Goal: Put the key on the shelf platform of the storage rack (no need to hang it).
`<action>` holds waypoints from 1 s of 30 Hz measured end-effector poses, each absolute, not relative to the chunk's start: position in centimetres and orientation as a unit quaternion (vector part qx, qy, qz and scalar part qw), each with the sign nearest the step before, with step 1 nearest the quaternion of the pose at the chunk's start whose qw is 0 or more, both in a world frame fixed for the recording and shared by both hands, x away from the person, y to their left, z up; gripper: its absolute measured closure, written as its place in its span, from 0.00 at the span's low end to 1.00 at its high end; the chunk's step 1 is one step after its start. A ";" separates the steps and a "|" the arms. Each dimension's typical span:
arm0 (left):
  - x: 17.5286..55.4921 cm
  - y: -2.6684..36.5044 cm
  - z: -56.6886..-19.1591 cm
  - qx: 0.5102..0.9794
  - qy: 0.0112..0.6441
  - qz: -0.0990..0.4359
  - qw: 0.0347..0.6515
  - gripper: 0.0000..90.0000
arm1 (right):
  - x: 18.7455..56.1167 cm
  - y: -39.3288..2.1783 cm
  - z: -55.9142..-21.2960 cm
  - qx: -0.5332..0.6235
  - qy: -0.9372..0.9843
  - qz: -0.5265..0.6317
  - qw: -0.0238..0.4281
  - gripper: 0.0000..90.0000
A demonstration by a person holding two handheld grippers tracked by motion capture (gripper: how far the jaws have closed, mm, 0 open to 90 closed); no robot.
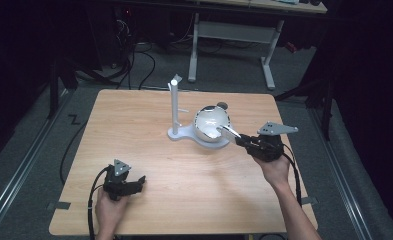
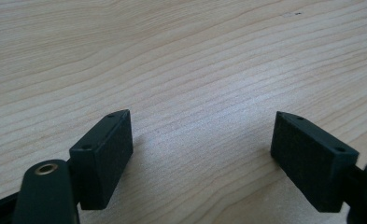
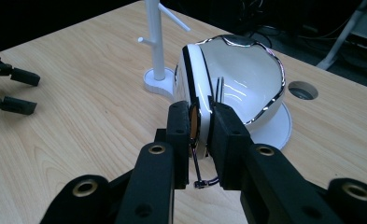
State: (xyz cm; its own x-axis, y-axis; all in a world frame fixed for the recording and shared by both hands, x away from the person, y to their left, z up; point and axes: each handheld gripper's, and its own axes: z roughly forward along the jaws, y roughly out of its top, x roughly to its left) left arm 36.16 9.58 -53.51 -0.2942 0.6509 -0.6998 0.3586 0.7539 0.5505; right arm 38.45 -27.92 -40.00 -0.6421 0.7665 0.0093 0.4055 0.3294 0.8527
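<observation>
Item: white glossy headphones [image 3: 232, 74] with chrome trim, resting against the round base of a white stand [image 1: 175, 107] near the middle of the wooden surface [image 1: 134, 130].

Right gripper [image 3: 201, 126]: jaws pinching the headphones' thin edge, pads pressed on either side; a thin dark wire loop hangs below them.

Left gripper [image 2: 202, 149]: jaws spread wide, nothing between them, low over bare wood near the surface's front left, well apart from the stand.

Glossy white mug [image 3: 237, 79]; matt pale wood table [image 1: 134, 130]
</observation>
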 end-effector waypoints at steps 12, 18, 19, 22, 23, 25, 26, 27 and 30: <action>36.2 9.6 -53.5 0.318 0.792 0.145 0.501 0.24 | 40.5 -26.6 -40.0 0.373 0.793 0.442 0.190 0.87; 36.2 9.6 -53.5 0.318 0.792 0.145 0.501 0.24 | 41.4 -26.0 -40.1 0.374 0.798 0.435 0.187 0.87; 36.2 9.6 -53.5 0.318 0.792 0.145 0.501 0.24 | 41.5 -25.9 -40.2 0.375 0.797 0.435 0.187 0.87; 36.2 9.6 -53.5 0.319 0.791 0.146 0.501 0.24 | 42.1 -25.7 -40.3 0.376 0.798 0.433 0.185 0.87; 36.2 9.6 -53.5 0.320 0.791 0.146 0.501 0.24 | 42.2 -25.6 -40.4 0.378 0.798 0.432 0.186 0.87; 36.2 9.6 -53.5 0.318 0.792 0.146 0.501 0.24 | 42.5 -25.5 -40.7 0.382 0.797 0.427 0.190 0.87; 36.2 9.6 -53.5 0.318 0.791 0.146 0.501 0.24 | 42.7 -25.5 -40.8 0.383 0.797 0.428 0.188 0.87; 36.2 9.6 -53.5 0.318 0.792 0.146 0.501 0.24 | 42.9 -25.4 -40.9 0.385 0.796 0.428 0.189 0.87; 36.2 9.6 -53.5 0.319 0.791 0.146 0.501 0.24 | 43.4 -25.3 -41.2 0.389 0.796 0.425 0.186 0.87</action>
State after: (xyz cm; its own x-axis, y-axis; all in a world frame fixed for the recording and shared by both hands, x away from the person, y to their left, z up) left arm 36.15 9.57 -53.51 -0.2939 0.6510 -0.6999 0.3589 0.7538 0.5504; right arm 43.36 -25.27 -41.18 -0.6282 0.7773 0.0340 0.4604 0.3362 0.8216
